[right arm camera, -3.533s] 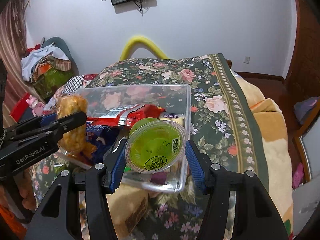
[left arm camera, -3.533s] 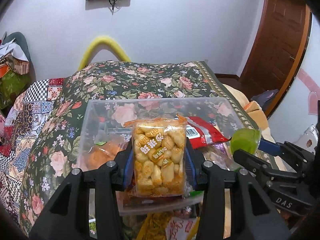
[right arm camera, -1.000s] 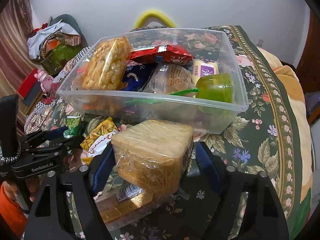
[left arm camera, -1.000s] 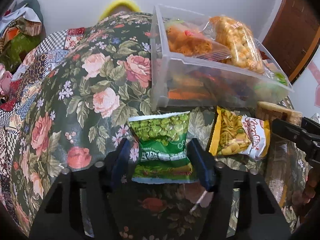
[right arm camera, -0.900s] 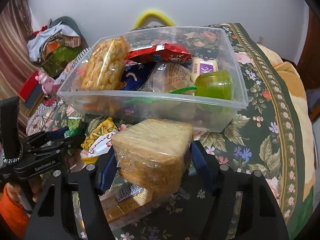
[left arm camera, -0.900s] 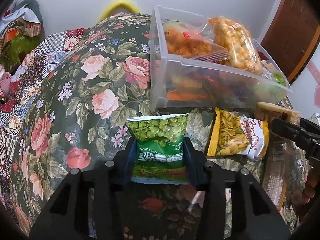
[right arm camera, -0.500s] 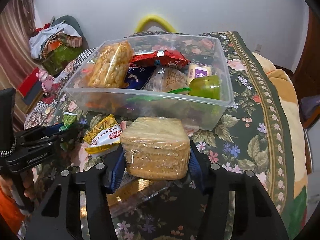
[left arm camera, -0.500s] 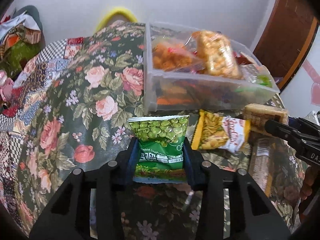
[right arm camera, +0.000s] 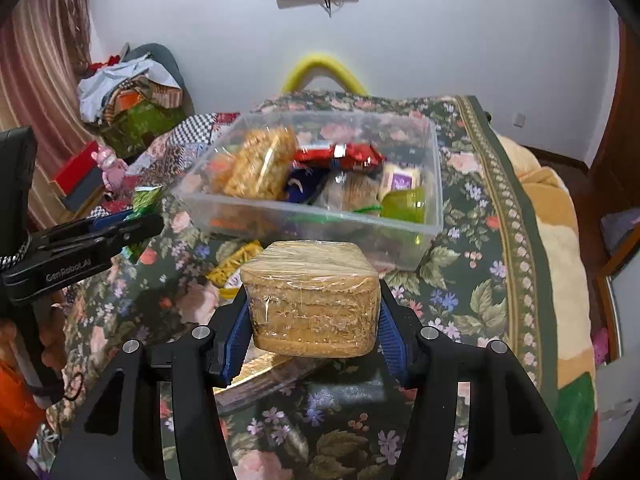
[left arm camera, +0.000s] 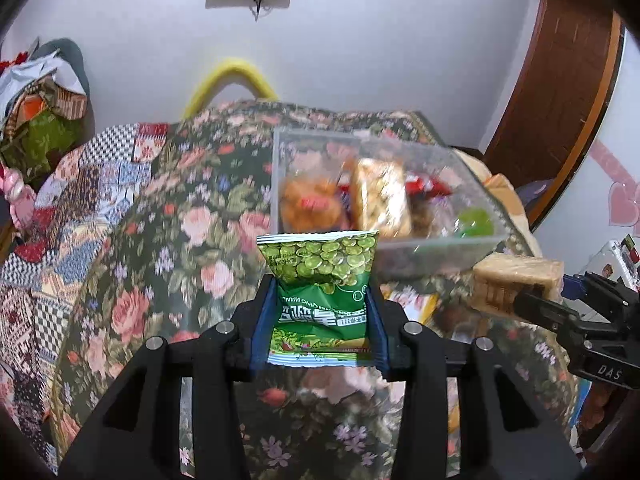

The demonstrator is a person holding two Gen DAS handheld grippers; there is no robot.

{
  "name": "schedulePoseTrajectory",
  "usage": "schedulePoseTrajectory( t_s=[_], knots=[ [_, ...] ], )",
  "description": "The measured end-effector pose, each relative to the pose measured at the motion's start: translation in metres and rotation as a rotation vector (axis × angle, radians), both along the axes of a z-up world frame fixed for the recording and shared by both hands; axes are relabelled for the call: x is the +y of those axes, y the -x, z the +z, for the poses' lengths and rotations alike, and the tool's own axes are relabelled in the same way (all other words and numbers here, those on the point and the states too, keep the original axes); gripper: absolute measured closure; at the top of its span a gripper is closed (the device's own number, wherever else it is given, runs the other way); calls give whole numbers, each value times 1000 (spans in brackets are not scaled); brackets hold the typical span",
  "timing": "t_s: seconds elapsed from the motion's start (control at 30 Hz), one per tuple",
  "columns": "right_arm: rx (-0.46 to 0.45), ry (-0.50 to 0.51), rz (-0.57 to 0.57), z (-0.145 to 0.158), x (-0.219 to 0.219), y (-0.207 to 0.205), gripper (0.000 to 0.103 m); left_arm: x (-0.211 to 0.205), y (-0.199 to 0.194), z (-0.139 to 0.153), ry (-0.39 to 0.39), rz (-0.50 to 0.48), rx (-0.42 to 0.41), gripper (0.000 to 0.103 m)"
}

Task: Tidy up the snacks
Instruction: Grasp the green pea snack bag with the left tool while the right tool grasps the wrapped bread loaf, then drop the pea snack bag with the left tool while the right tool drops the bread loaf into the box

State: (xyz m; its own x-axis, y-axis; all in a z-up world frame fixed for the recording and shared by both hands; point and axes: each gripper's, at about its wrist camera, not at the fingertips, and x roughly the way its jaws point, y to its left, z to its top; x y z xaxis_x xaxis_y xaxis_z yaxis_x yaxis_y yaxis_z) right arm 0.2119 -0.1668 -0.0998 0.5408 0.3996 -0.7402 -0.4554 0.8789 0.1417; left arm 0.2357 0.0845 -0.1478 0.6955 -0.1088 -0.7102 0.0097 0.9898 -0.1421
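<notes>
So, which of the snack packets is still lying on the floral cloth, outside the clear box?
The yellow noodle-snack packet, just in front of the clear plastic box. The green pea bag and the wrapped wafer block are held in grippers.

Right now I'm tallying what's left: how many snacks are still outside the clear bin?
3 seen: green pea bag in the left claw, wrapped cake block in the right claw, yellow packet lying on the blanket. More may be hidden.
</notes>
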Motion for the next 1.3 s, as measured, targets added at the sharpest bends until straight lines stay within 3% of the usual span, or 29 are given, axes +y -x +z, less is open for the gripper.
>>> schedulePoseTrajectory(
  t_s=[0.27,0.5,1.3],
  knots=[
    [-82,-50,-18,32,-3,-10,50,-11,-19,26,-10,-12,-58,61],
    [-145,-33,-33,44,1,-33,50,-13,-51,30,-17,-1,-66,61],
    [-87,64,-118,2,9,-127,50,-6,-152,-11,-55,16,11,61]
  ],
)
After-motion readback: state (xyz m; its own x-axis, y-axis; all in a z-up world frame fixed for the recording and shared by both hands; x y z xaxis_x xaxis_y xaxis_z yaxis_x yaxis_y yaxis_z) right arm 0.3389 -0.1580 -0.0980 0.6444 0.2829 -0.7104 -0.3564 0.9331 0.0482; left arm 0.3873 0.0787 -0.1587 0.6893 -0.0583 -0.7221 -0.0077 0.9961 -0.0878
